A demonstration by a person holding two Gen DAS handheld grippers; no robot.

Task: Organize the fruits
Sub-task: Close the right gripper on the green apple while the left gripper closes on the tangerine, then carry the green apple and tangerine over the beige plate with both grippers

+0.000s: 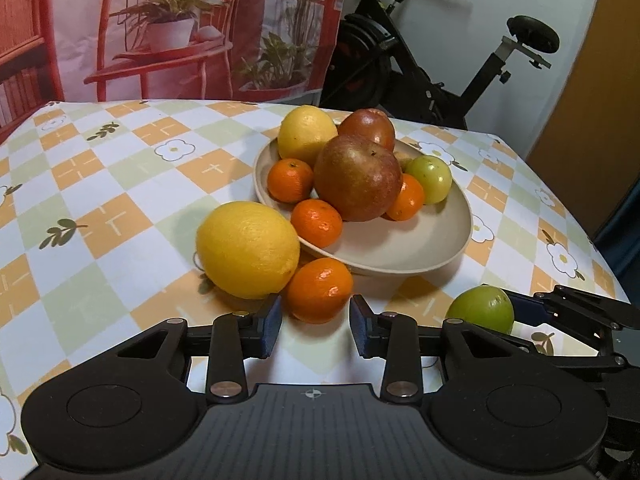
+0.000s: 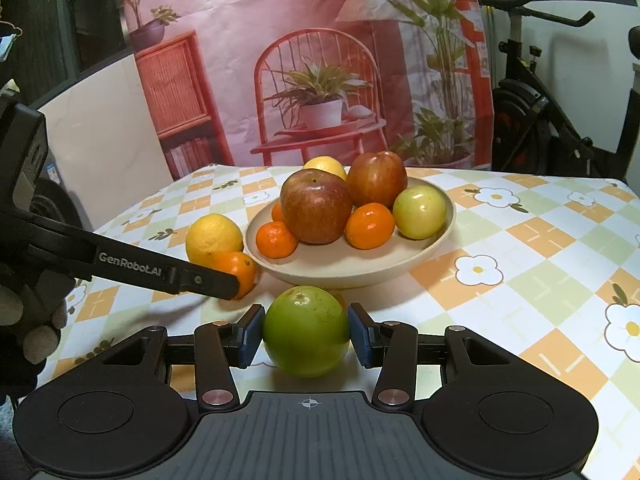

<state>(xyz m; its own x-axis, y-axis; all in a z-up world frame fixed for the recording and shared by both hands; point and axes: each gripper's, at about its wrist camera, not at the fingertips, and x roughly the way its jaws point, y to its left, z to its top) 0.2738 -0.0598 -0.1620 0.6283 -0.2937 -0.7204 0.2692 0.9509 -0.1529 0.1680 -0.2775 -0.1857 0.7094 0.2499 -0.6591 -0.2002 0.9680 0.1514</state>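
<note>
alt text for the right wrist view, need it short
The right gripper is closed on a green fruit just in front of a beige bowl holding apples, mandarins, a lemon and another green fruit. To the left, the left gripper reaches a loose mandarin beside a lemon on the checkered tablecloth.

Worktop (image 2: pixel 540 248) is covered with a checked floral cloth. Ahead of the hand-held gripper, beyond the worktop, hangs a printed backdrop (image 2: pixel 280 60) showing red chair and potted plants. A black exercise bike (image 1: pixel 420 60) stands ahead to the right.
</note>
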